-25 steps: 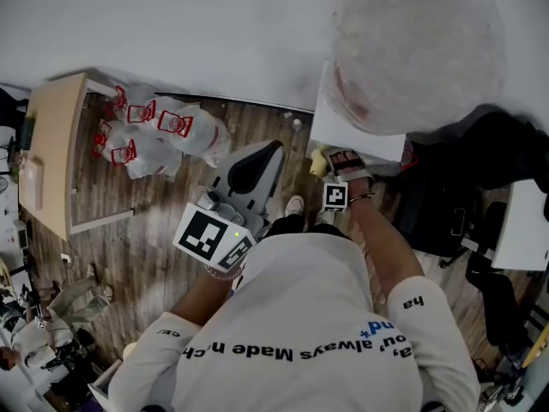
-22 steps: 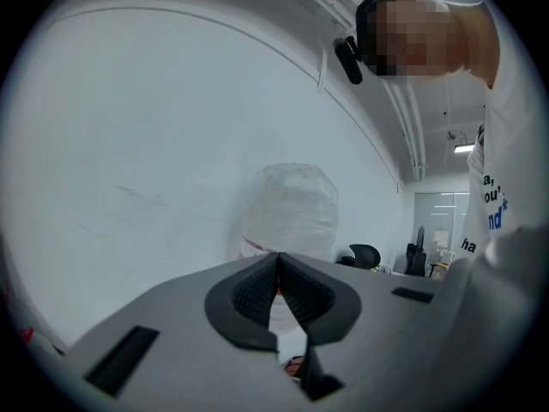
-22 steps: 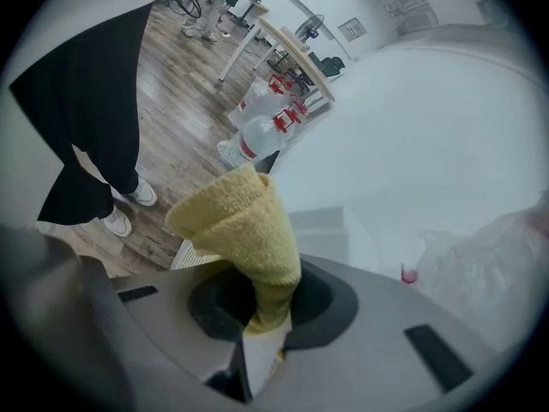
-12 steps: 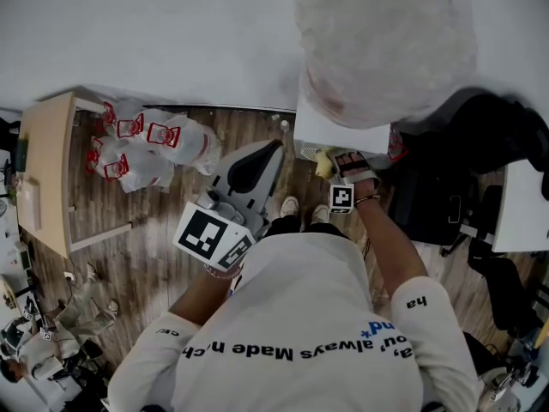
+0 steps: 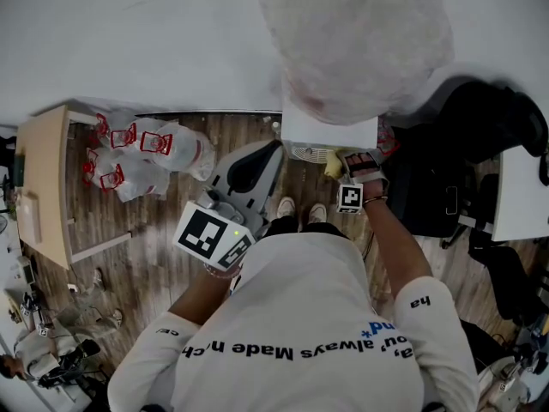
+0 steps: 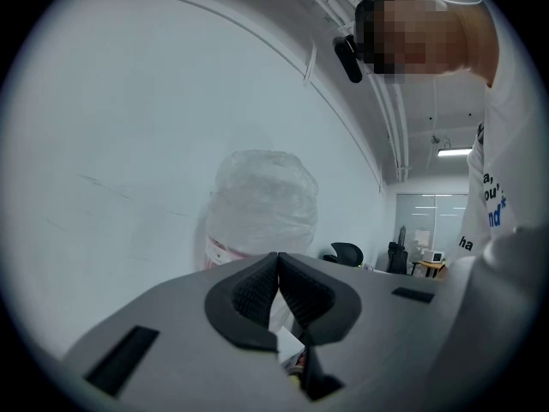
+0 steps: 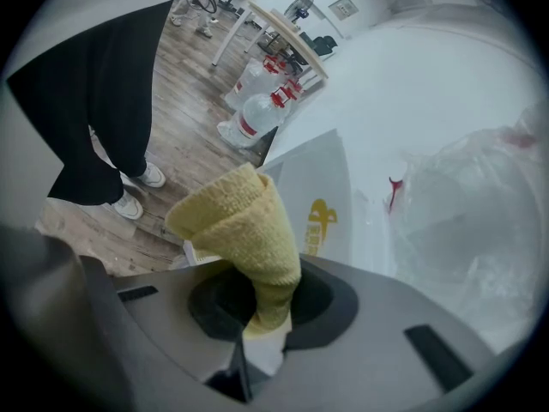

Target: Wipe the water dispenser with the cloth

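1. Far left: a light wooden table (image 5: 39,187), viewed from above, with plank flooring (image 5: 154,256) beneath it

2. Just beside the table: a cluster of water bottles (image 5: 137,154) in clear wrap with red labels, laid on the floor along the white wall (image 5: 129,41)

3. Left of centre: the left gripper (image 5: 273,147) is held up in front of the person's chest and pointed toward the wall, apart from the dispenser. Its marker cube (image 5: 212,236) is turned up to the head camera. In the left gripper view the two ribbed black pads are seen pressed together at their tips, with nothing caught between them

4. Centre: the water dispenser (image 5: 330,132), a white cabinet set against the wall and topped by a large bottle (image 5: 356,41) shrouded in crinkled plastic. A yellow logo is shown on its panel in the right gripper view

5. At the dispenser's front lower edge: the cloth (image 7: 240,221), yellow and folded into a thick wad. Whether it is pressed to the panel cannot be told

6. Right of centre: the right gripper (image 7: 270,297), its jaws clamped on the cloth's lower end. The rest of the wad is left standing up beyond the jaw tips

7. Far right: black furniture (image 5: 489,118), too dark to be sorted out
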Motion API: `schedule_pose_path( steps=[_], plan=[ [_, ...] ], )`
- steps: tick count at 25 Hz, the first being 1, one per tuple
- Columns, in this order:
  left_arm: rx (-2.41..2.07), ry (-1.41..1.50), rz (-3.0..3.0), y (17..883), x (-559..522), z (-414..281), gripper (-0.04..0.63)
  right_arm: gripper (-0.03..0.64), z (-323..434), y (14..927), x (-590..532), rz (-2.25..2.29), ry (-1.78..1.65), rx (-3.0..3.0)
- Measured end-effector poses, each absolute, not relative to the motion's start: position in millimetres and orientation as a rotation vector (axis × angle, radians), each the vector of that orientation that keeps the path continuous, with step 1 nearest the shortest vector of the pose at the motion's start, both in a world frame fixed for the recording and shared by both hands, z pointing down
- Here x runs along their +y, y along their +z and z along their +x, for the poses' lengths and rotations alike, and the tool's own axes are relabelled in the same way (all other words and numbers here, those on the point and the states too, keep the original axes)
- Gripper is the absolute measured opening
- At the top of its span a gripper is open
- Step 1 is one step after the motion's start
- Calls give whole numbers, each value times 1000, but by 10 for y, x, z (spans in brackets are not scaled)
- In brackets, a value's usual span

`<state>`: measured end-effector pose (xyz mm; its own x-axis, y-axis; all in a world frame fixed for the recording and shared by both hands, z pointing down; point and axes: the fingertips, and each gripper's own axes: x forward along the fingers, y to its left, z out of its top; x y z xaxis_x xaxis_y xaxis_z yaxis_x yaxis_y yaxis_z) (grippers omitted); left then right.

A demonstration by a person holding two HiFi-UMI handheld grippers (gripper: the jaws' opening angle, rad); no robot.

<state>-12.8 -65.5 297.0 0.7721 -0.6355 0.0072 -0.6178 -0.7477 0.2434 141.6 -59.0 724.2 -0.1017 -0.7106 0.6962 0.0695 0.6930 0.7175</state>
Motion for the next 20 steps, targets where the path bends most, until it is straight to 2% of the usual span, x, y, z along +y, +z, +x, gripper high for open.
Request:
schedule_pose_path(
  steps=[20],
  plan=[
    [-902,-93,2760,2963,-641,174,20,61,2105,7266,-469,610,-617,-1465]
  ],
)
